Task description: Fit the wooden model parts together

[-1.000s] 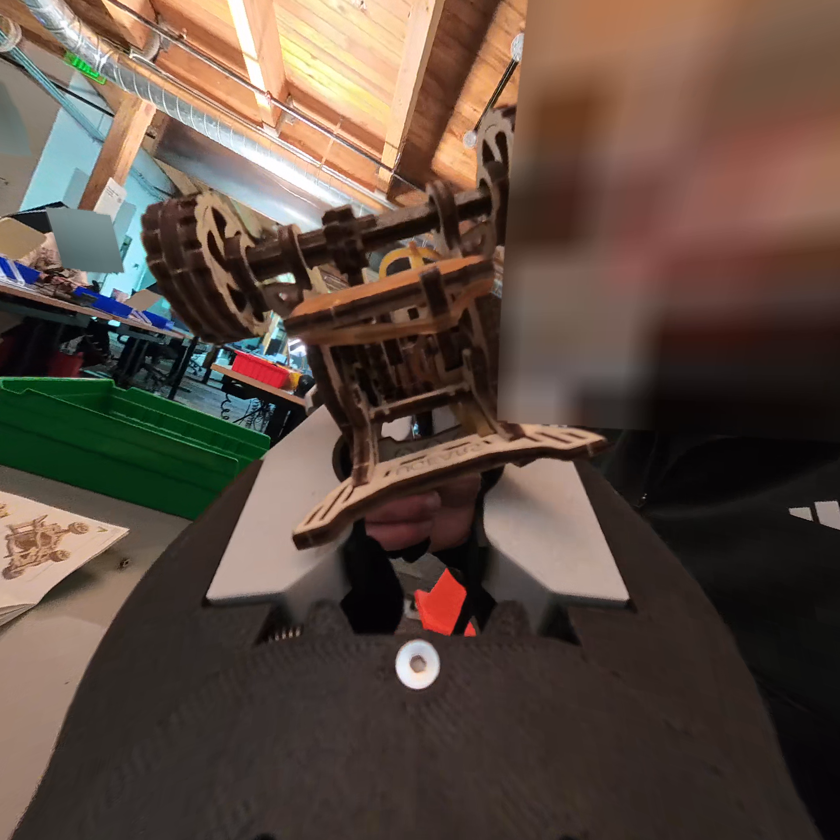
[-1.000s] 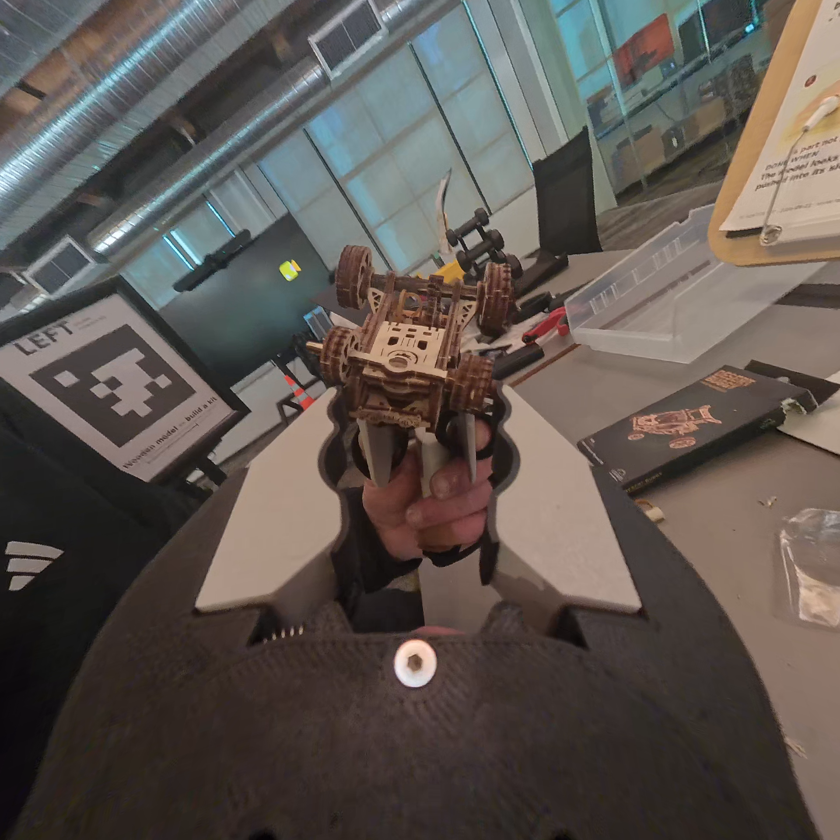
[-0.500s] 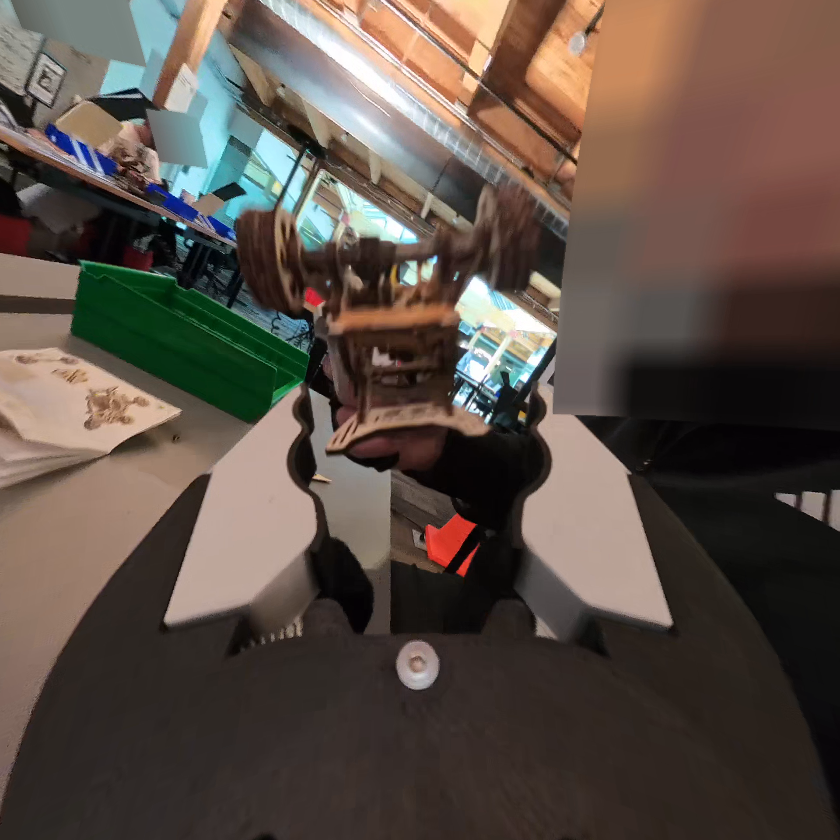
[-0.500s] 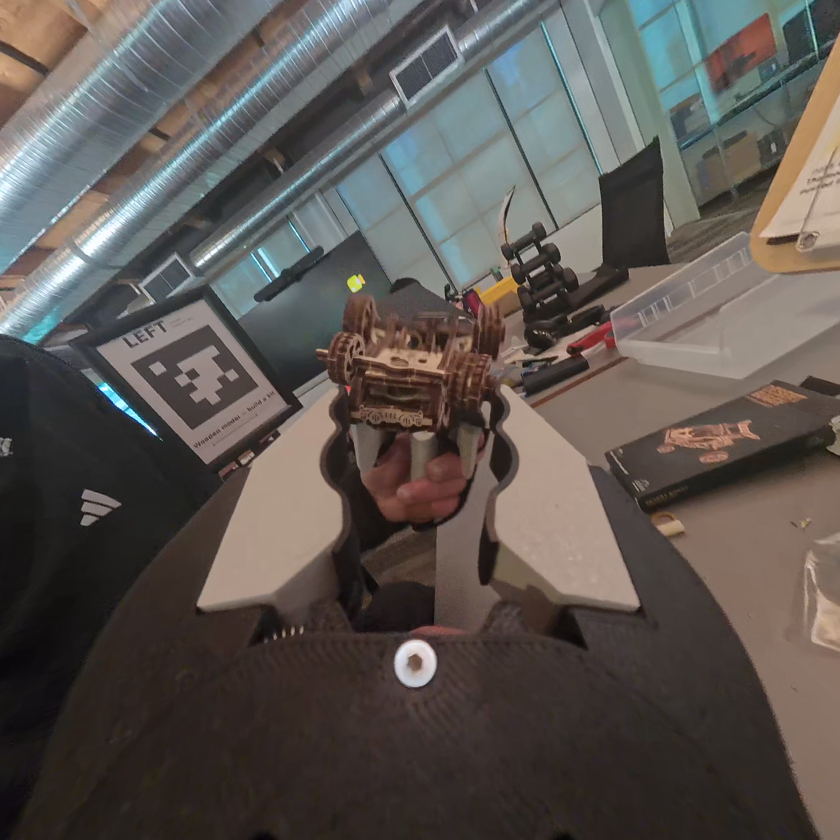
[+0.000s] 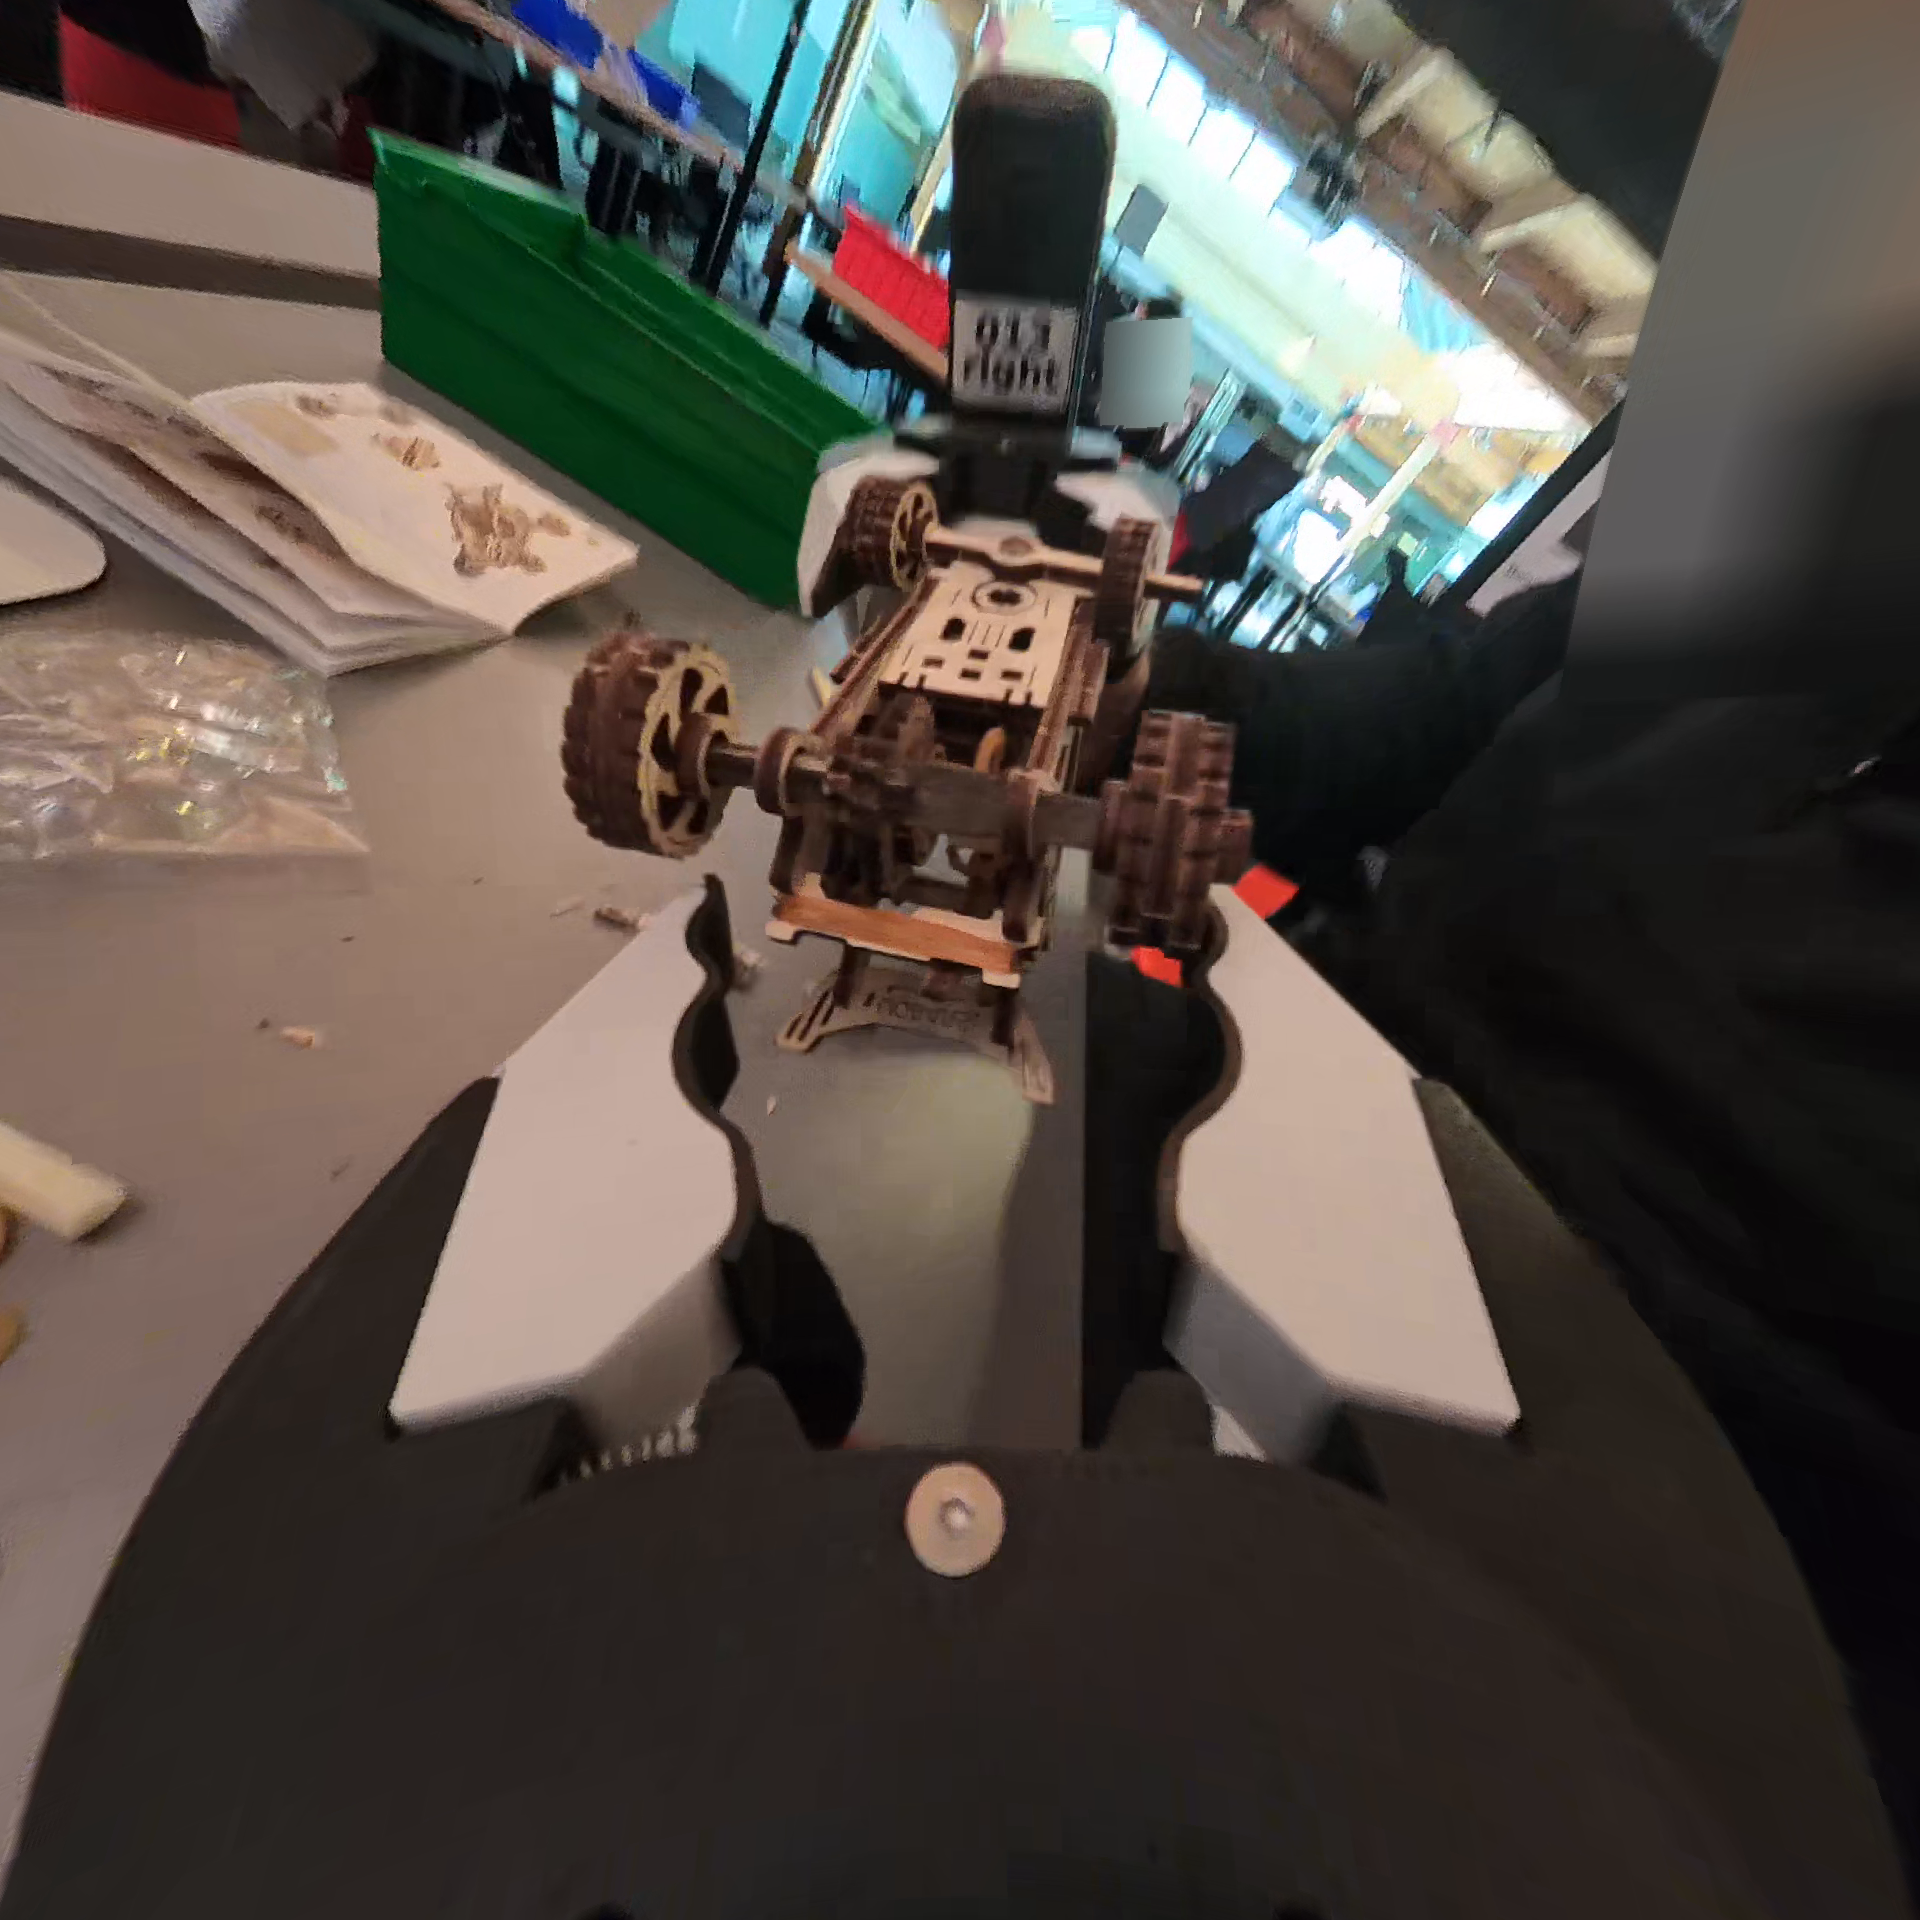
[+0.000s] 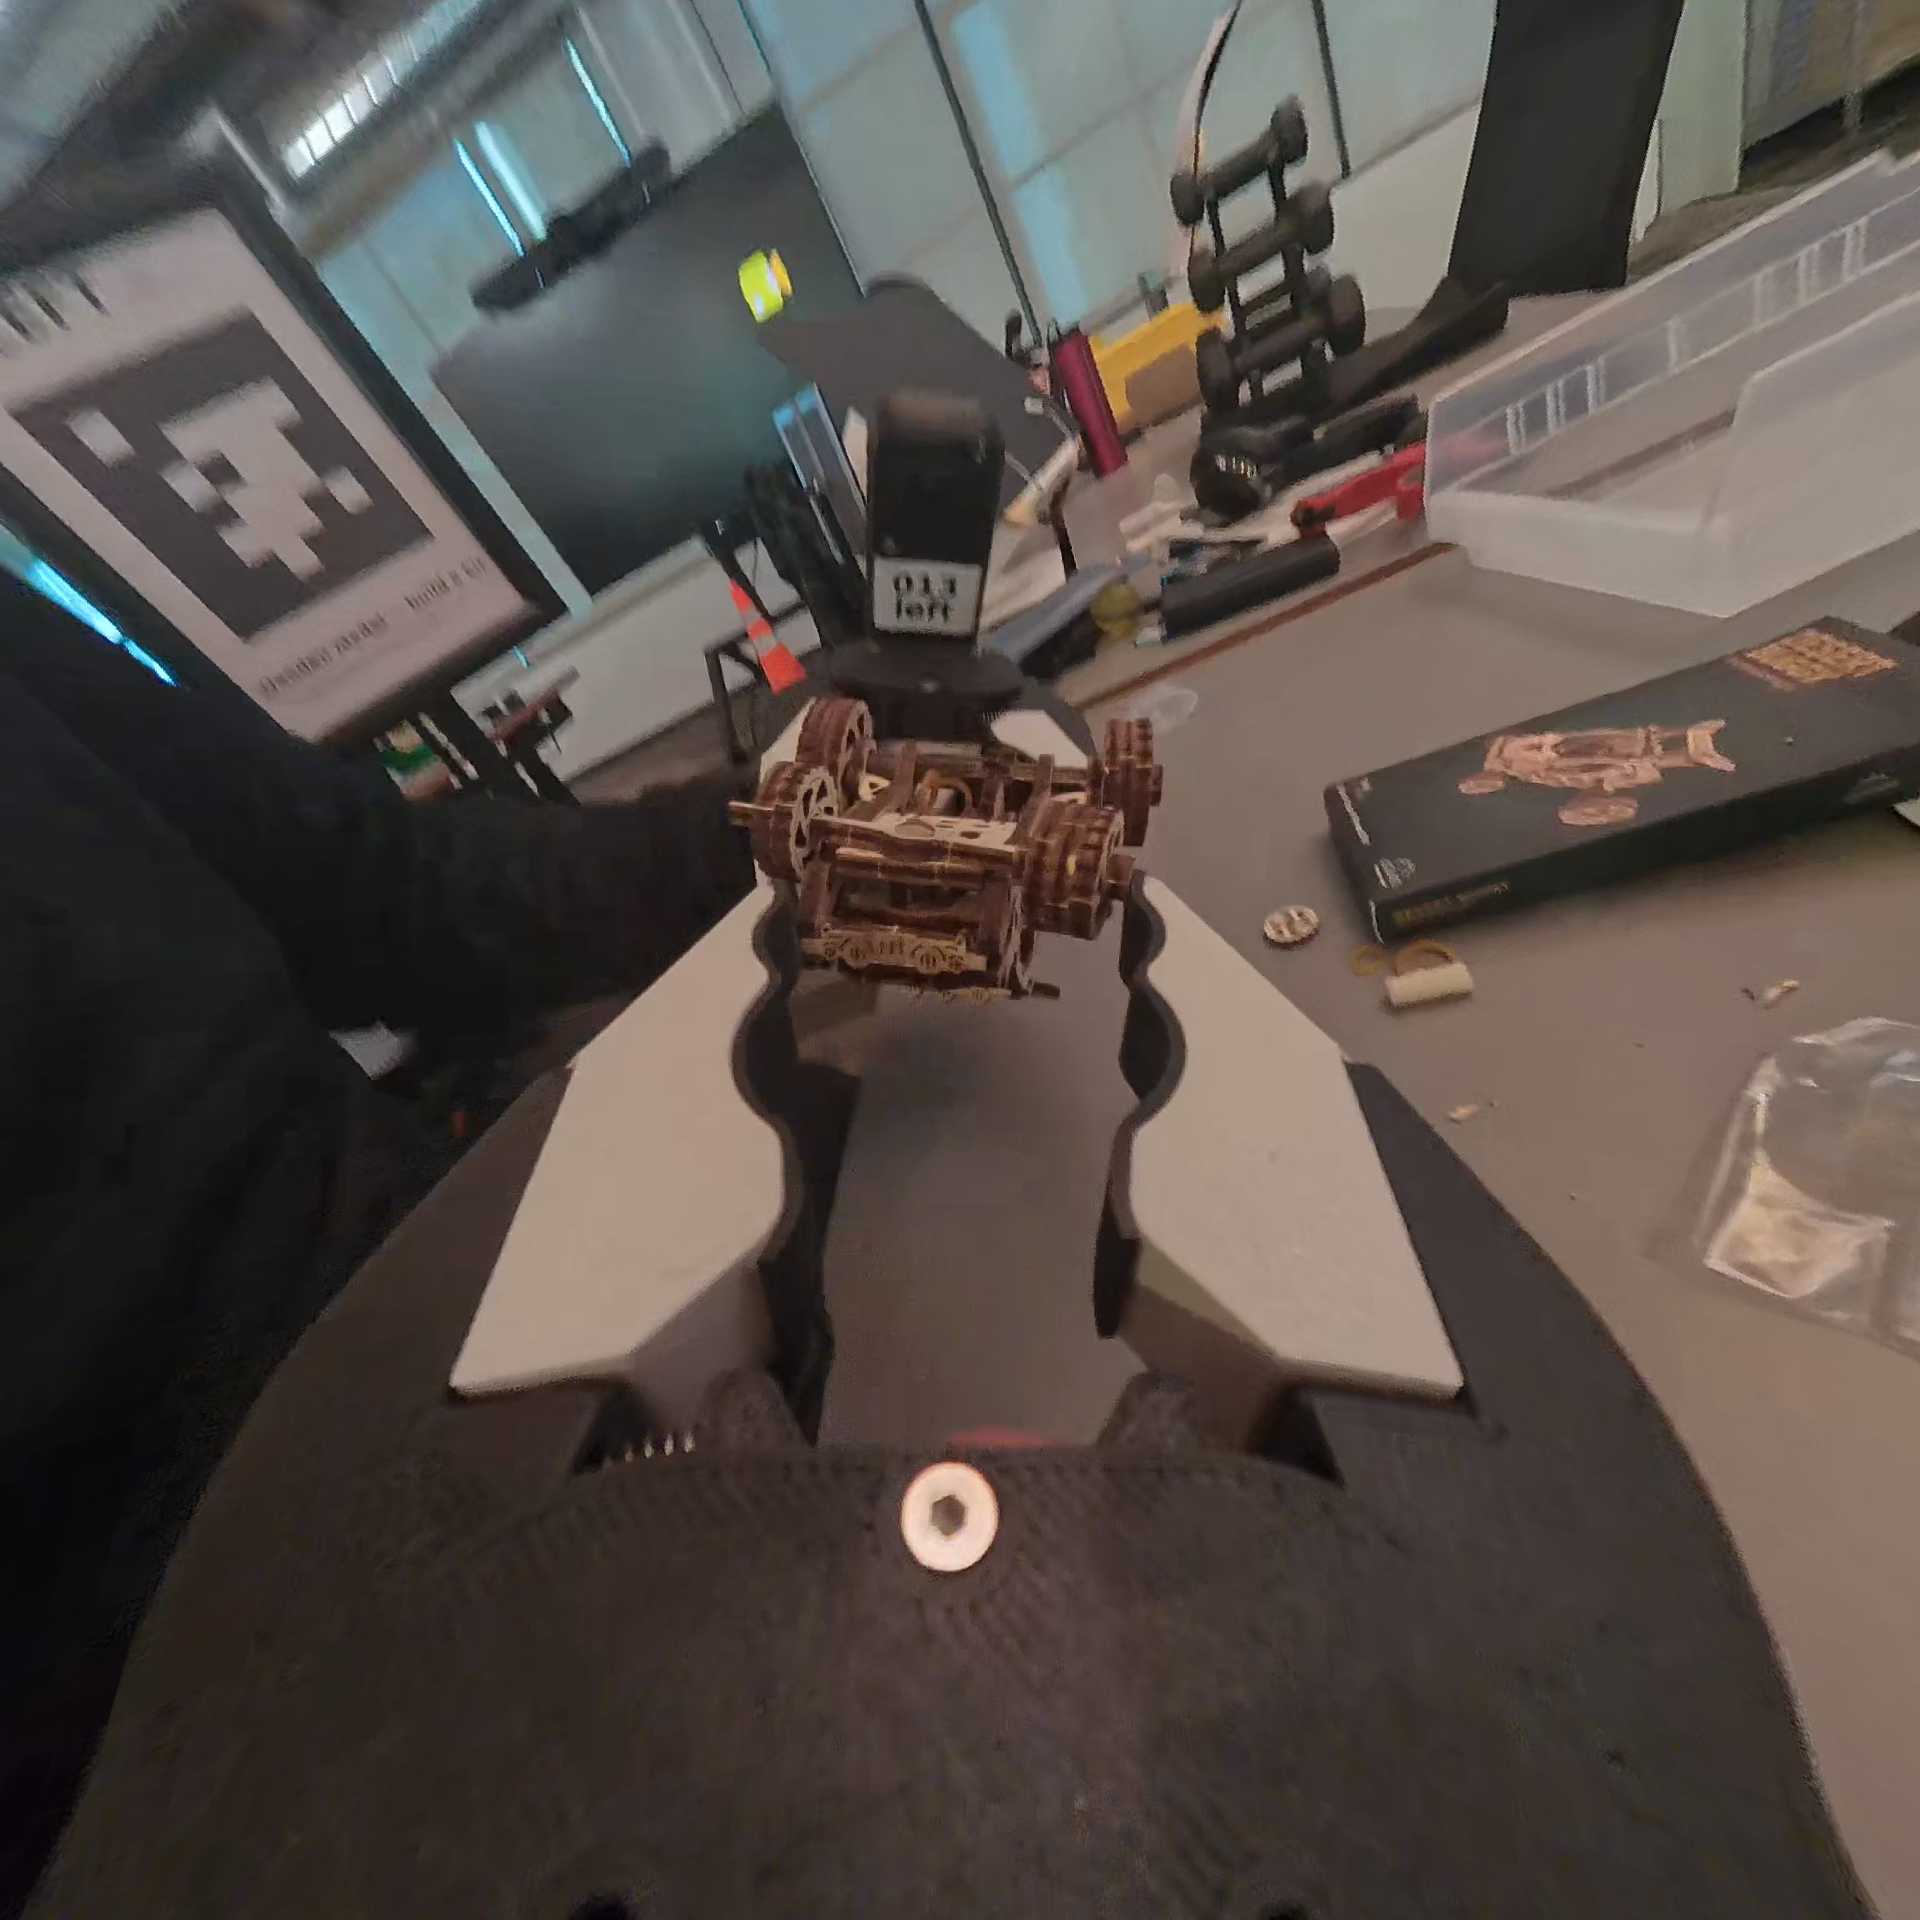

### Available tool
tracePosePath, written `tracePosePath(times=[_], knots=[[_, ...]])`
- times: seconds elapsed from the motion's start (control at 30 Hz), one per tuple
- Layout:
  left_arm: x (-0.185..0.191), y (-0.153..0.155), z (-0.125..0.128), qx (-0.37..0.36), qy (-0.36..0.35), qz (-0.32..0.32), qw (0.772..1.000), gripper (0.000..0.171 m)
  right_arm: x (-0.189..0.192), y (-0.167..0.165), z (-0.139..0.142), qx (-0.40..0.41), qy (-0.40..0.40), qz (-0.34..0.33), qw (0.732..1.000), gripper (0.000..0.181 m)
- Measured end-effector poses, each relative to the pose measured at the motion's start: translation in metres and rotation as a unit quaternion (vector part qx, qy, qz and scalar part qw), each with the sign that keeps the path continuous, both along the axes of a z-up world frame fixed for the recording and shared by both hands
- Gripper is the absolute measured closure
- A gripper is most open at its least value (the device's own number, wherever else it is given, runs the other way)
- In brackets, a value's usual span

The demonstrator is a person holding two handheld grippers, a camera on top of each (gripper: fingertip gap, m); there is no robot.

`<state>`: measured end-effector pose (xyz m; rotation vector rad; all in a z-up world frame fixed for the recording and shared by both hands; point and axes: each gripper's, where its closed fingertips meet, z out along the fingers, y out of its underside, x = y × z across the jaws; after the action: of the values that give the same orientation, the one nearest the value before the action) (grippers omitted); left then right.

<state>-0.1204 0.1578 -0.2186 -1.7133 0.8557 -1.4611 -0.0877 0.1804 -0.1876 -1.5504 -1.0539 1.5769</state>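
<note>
The wooden model (image 6: 925, 852) is a small car with several toothed wheels. It hangs just above the grey table (image 6: 1558, 1039). My right gripper (image 6: 956, 909) is shut on it, with its near wheels between the fingertips. In the left wrist view the model (image 5: 956, 748) lies straight ahead, and the right gripper (image 5: 987, 499) clasps its far axle. My left gripper (image 5: 961, 909) is open wide around the model's near end. One wheel (image 5: 1174, 821) sits by its right fingertip, and the other wheel (image 5: 644, 748) is outside the left one. The left gripper also shows beyond the model in the right wrist view (image 6: 925, 717).
A green bin (image 5: 582, 343), an open booklet (image 5: 312, 509) and a plastic bag (image 5: 156, 748) lie on the left. A black box (image 6: 1621, 790), a clear tray (image 6: 1683, 488), another bag (image 6: 1829, 1174) and wood scraps (image 6: 1423, 982) lie on the right. A dark sleeve (image 6: 468, 894) reaches in. One gripper's finger ends stand about 6 cm off the other's.
My left gripper opened and let go of the model. Both grippers and the model came down from head height to just above the table. The right gripper's hold is unchanged.
</note>
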Motion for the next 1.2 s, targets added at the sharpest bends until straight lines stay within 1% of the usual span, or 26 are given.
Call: tracePosePath(times=[0.07, 0.17, 0.3, 0.43, 0.5, 0.53, 0.57, 0.6, 0.7, 0.77, 0.8, 0.83, 0.87, 0.93, 0.97, 1.0, 1.07, 1.1, 1.13, 1.17, 1.2], knots=[[-0.007, 0.001, -0.022, 0.005, 0.052, -0.004, 0.999, 0.090, -0.003, 0.001, -0.018, 0.019, -0.035, 0.009, 0.999, 0.121], [-0.016, 0.007, -0.042, 0.006, 0.099, -0.001, 0.995, 0.090, -0.008, 0.004, -0.049, 0.048, -0.097, 0.022, 0.994, 0.121], [-0.026, 0.005, -0.076, 0.014, 0.187, -0.001, 0.982, 0.089, -0.010, 0.003, -0.087, 0.081, -0.173, 0.038, 0.981, 0.121], [-0.030, 0.003, -0.100, 0.035, 0.251, 0.006, 0.967, 0.085, -0.008, 0.001, -0.120, 0.127, -0.249, 0.059, 0.958, 0.121], [-0.030, 0.004, -0.104, 0.053, 0.274, 0.017, 0.960, 0.085, -0.005, 0.001, -0.135, 0.162, -0.290, 0.070, 0.941, 0.121], [-0.030, 0.001, -0.107, 0.057, 0.286, 0.013, 0.957, 0.085, -0.003, -0.001, -0.141, 0.173, -0.304, 0.077, 0.934, 0.122], [-0.031, 0.000, -0.112, 0.061, 0.305, 0.011, 0.950, 0.083, -0.003, -0.003, -0.143, 0.179, -0.310, 0.085, 0.930, 0.120], [-0.032, 0.000, -0.116, 0.068, 0.324, 0.014, 0.944, 0.084, -0.001, -0.006, -0.146, 0.182, -0.317, 0.091, 0.927, 0.117], [-0.033, -0.003, -0.118, 0.070, 0.333, 0.017, 0.940, 0.084, 0.008, -0.011, -0.152, 0.175, -0.341, 0.101, 0.918, 0.108], [-0.034, -0.007, -0.117, 0.059, 0.330, 0.015, 0.942, 0.082, 0.015, -0.010, -0.154, 0.163, -0.358, 0.092, 0.915, 0.094], [-0.036, -0.006, -0.117, 0.053, 0.336, 0.018, 0.940, 0.079, 0.017, -0.012, -0.152, 0.145, -0.358, 0.087, 0.918, 0.088], [-0.040, -0.006, -0.117, 0.049, 0.342, 0.022, 0.938, 0.077, 0.016, -0.014, -0.147, 0.130, -0.357, 0.075, 0.922, 0.082], [-0.043, -0.007, -0.115, 0.047, 0.344, 0.026, 0.938, 0.075, 0.015, -0.015, -0.144, 0.123, -0.357, 0.057, 0.924, 0.081], [-0.041, -0.007, -0.106, 0.046, 0.328, 0.031, 0.943, 0.075, 0.008, -0.015, -0.138, 0.108, -0.342, 0.021, 0.933, 0.077], [-0.040, -0.007, -0.105, 0.043, 0.328, 0.034, 0.943, 0.074, 0.006, -0.012, -0.140, 0.106, -0.345, 0.005, 0.933, 0.074], [-0.039, -0.006, -0.105, 0.043, 0.330, 0.035, 0.942, 0.072, 0.005, -0.010, -0.143, 0.106, -0.353, 0.002, 0.930, 0.072], [-0.031, -0.006, -0.101, 0.054, 0.330, 0.032, 0.942, 0.070, 0.000, -0.009, -0.147, 0.099, -0.350, 0.002, 0.932, 0.076], [-0.028, -0.005, -0.100, 0.058, 0.332, 0.035, 0.941, 0.069, -0.004, -0.010, -0.147, 0.089, -0.343, 0.005, 0.935, 0.081], [-0.026, -0.004, -0.100, 0.059, 0.336, 0.036, 0.939, 0.069, -0.006, -0.011, -0.148, 0.088, -0.346, 0.008, 0.934, 0.093], [-0.023, -0.004, -0.099, 0.061, 0.334, 0.037, 0.940, 0.070, -0.005, -0.008, -0.152, 0.091, -0.357, 0.003, 0.929, 0.100], [-0.021, -0.003, -0.097, 0.062, 0.327, 0.040, 0.942, 0.073, -0.006, -0.007, -0.152, 0.090, -0.358, 0.004, 0.929, 0.102]])
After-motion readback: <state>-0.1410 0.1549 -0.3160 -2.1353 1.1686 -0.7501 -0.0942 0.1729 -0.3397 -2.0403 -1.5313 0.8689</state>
